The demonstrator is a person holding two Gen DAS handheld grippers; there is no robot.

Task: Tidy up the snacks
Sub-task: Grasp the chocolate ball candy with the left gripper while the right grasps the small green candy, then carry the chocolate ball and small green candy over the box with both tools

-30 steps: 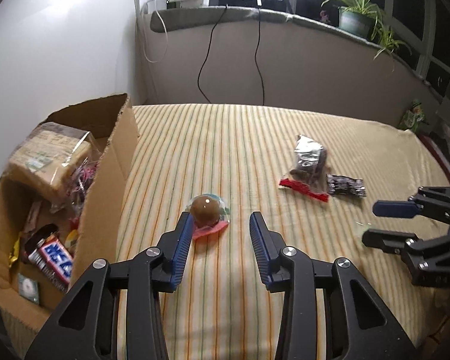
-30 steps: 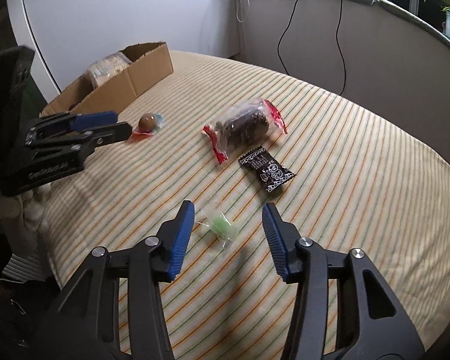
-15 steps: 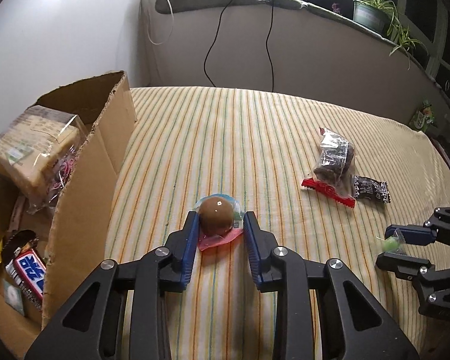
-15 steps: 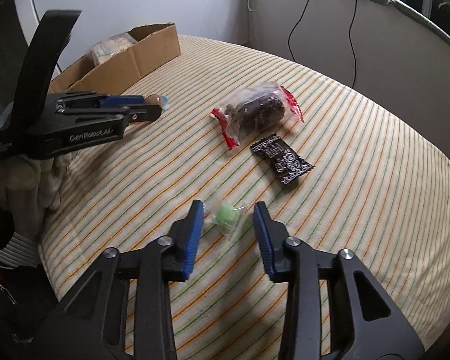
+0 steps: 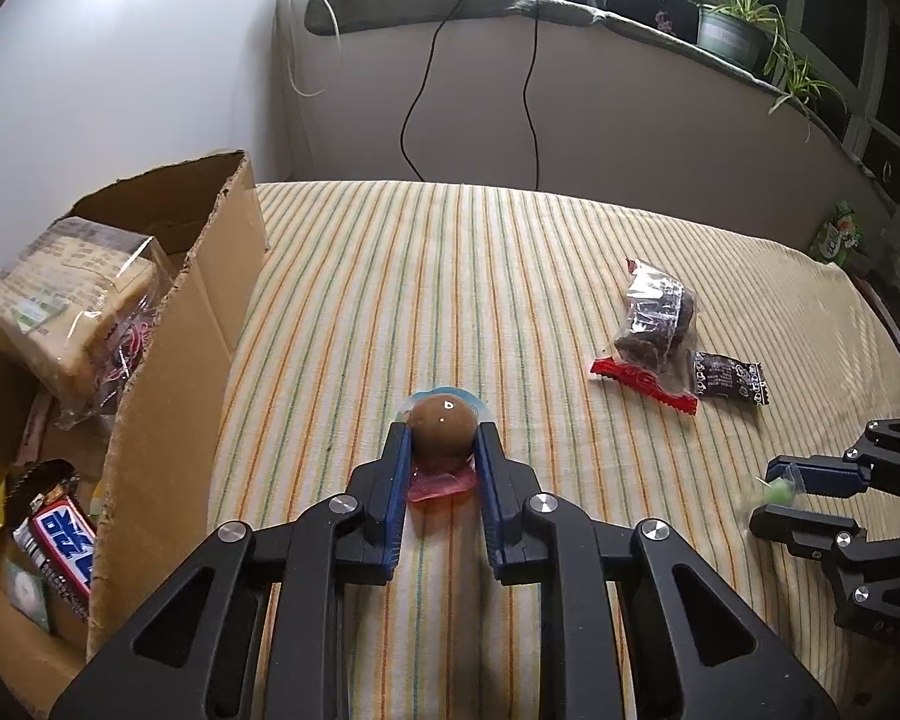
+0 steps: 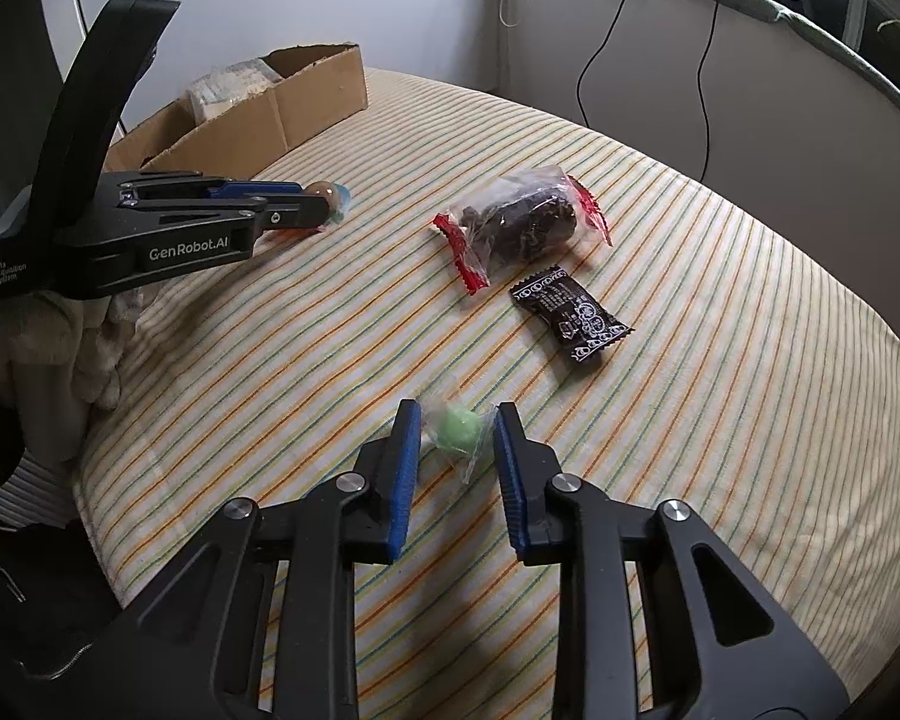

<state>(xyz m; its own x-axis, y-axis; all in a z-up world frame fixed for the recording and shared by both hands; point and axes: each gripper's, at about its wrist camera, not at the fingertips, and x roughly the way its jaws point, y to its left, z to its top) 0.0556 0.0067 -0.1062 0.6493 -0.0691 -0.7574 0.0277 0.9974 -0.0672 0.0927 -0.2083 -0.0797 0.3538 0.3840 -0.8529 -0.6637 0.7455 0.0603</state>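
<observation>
A home bedroom: striped bedsheet (image 5: 510, 276), windowsill houseplants (image 5: 744, 18).

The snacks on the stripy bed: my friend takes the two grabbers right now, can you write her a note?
Left gripper: jaws just closed, shut on the round brown sweet in clear wrapper, on the striped cloth.
Right gripper: jaws just closing around the small green sweet in clear wrapper; pads not clearly pressing.
Done: several snacks in the open cardboard box.
Left: box both sweets, then the clear red-ended packet of dark cake and the black printed sachet.
</observation>
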